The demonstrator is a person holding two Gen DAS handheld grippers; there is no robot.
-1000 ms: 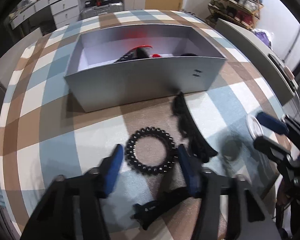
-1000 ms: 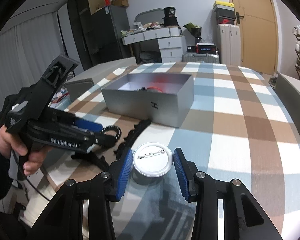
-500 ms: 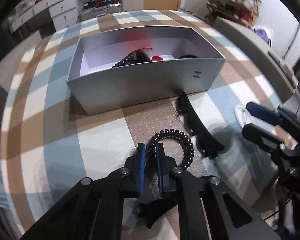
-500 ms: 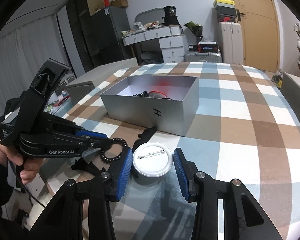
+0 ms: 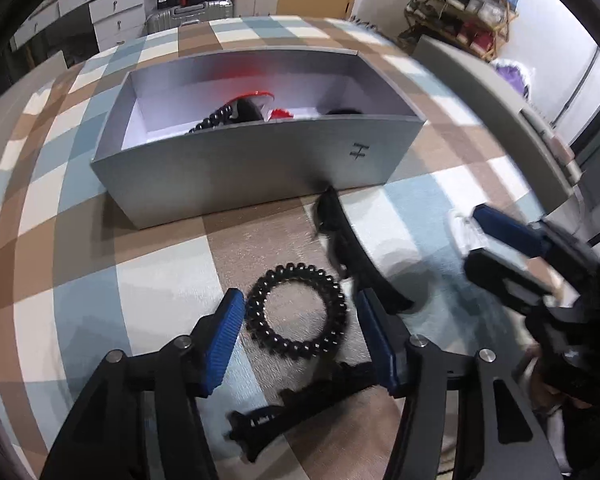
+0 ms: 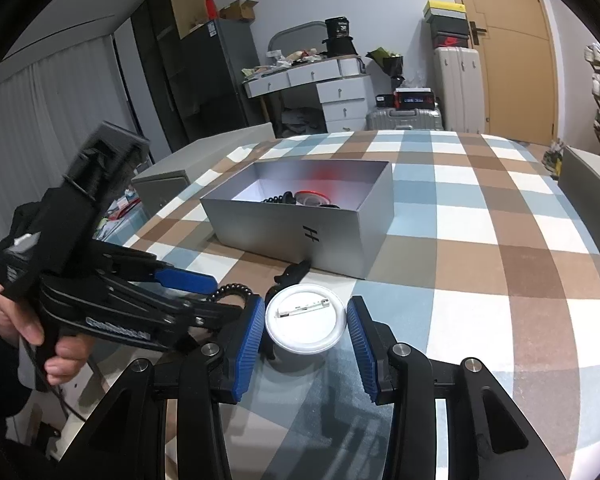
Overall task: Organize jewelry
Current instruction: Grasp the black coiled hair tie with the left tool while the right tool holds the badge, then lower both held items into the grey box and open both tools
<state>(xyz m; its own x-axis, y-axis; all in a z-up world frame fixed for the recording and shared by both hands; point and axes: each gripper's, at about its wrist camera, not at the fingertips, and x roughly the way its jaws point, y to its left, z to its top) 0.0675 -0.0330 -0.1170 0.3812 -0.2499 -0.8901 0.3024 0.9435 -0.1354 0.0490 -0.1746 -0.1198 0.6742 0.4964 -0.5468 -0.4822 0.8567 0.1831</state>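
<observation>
A black spiral hair tie (image 5: 298, 270) lies flat on the checked tablecloth. My left gripper (image 5: 300, 336) straddles it, its jaws opening and its blue pads clear of the ring. In the right wrist view the left gripper (image 6: 224, 296) comes in from the left, with a hand on its grip. My right gripper (image 6: 306, 342) is shut on a white round pin badge (image 6: 306, 320), pin side up, held a little above the table. The same badge (image 5: 460, 228) shows at the right of the left wrist view. The open silver box (image 5: 240, 168) stands just beyond.
A long black hair clip (image 5: 348, 252) lies between the tie and the box. A black claw clip (image 5: 300, 404) lies under my left fingers. The box (image 6: 340, 240) holds another black spiral tie (image 5: 216, 118) and red pieces (image 5: 280, 114). Grey chair backs flank the table.
My left gripper closed to a narrow gap at the near rim of the hair tie, then spread again around it. The right gripper kept the badge almost still.
</observation>
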